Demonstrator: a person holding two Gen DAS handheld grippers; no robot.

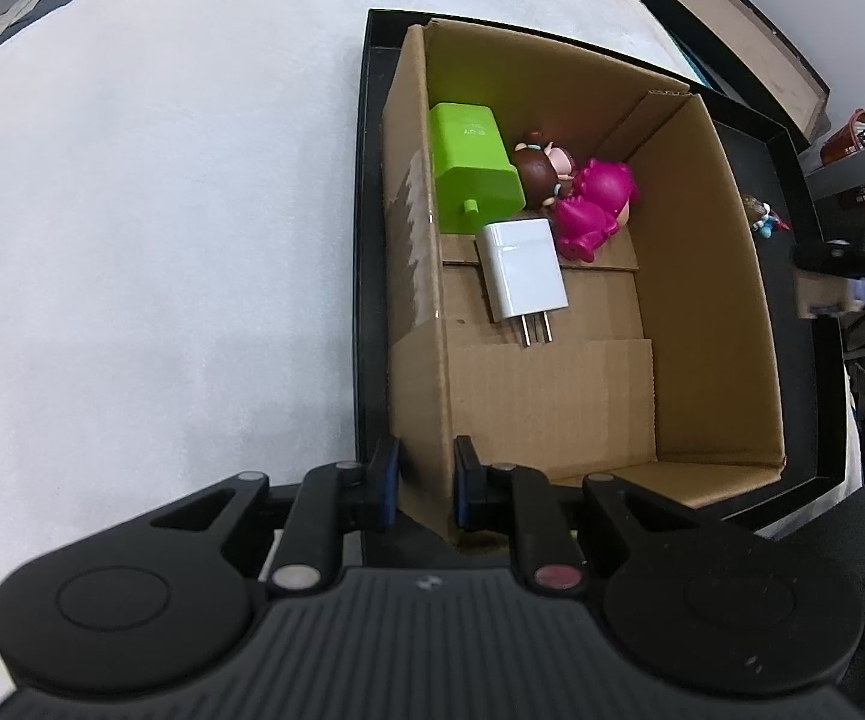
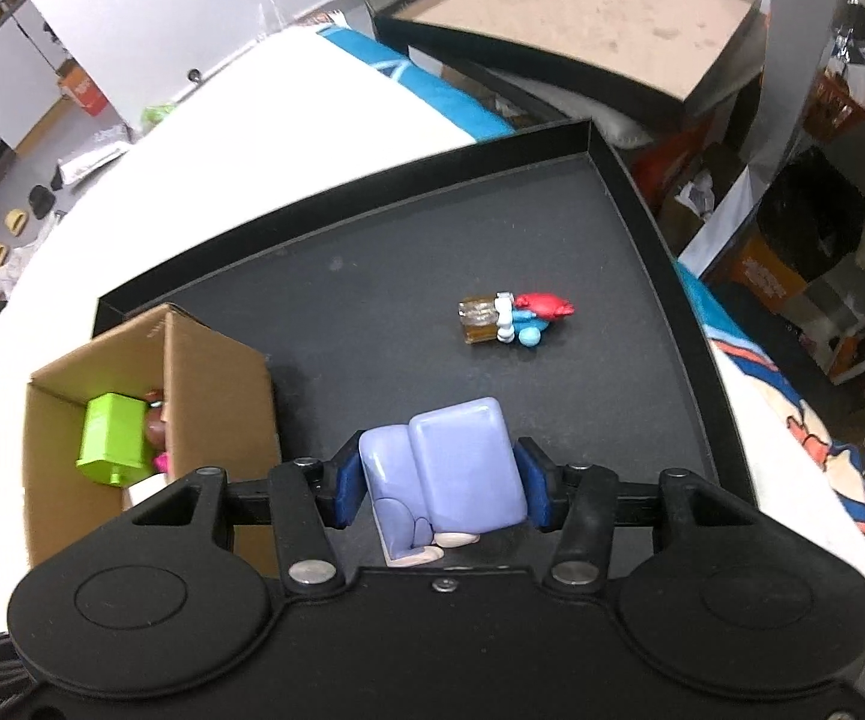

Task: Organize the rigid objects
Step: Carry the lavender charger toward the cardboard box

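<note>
Right wrist: right gripper (image 2: 441, 489) clamped on lilac toy (image 2: 462, 468) above tray (image 2: 642, 228). Left wrist: left gripper (image 1: 426, 489) pinching box (image 1: 702, 300) wall.

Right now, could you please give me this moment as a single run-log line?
left tongs: shut on cardboard box wall | right tongs: shut on lilac toy | left on black tray: small figure

Lilac figurine (image 2: 450, 474) above tray (four items in carton (image 1: 702, 300))

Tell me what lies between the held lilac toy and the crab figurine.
Nothing: bare black tray floor separates the lilac toy and crab figurine, per the right wrist view.
</note>
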